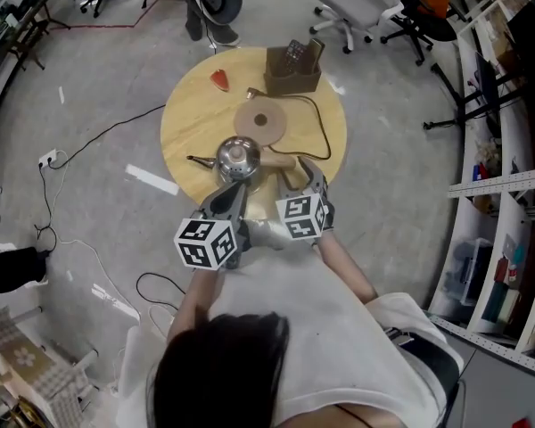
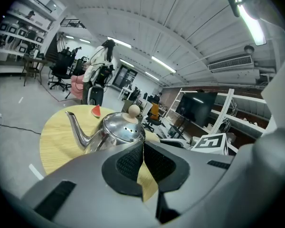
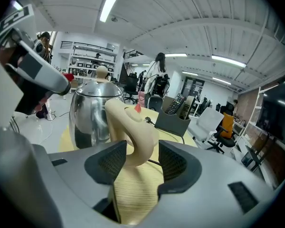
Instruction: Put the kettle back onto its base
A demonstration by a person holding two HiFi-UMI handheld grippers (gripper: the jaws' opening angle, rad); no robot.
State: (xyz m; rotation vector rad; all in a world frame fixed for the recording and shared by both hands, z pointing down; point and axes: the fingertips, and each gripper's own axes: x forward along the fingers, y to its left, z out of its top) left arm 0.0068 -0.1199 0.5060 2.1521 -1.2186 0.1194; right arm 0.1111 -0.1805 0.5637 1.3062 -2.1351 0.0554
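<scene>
- The kettle [image 1: 238, 157] stands near the desk's [image 1: 189, 114] front edge, off its base [image 1: 259, 121] (the round disc just beyond);
- the right tool [image 3: 141, 158] has its jaws apart around the cream handle [image 3: 133, 127], not pinching; likely lining up a lift;
- the left tool [image 2: 143, 161] is closed, empty, behind the kettle's body.

One kettle [image 1: 238, 157], one base [image 1: 259, 120], one table [image 1: 192, 123], one holder [image 1: 293, 71], one red wedge [image 1: 220, 79].

The shiny silver metal kettle [image 1: 237, 157] had a smooth cream plastic handle [image 3: 133, 137]. The round yellow table [image 1: 192, 123] looked wooden.
</scene>
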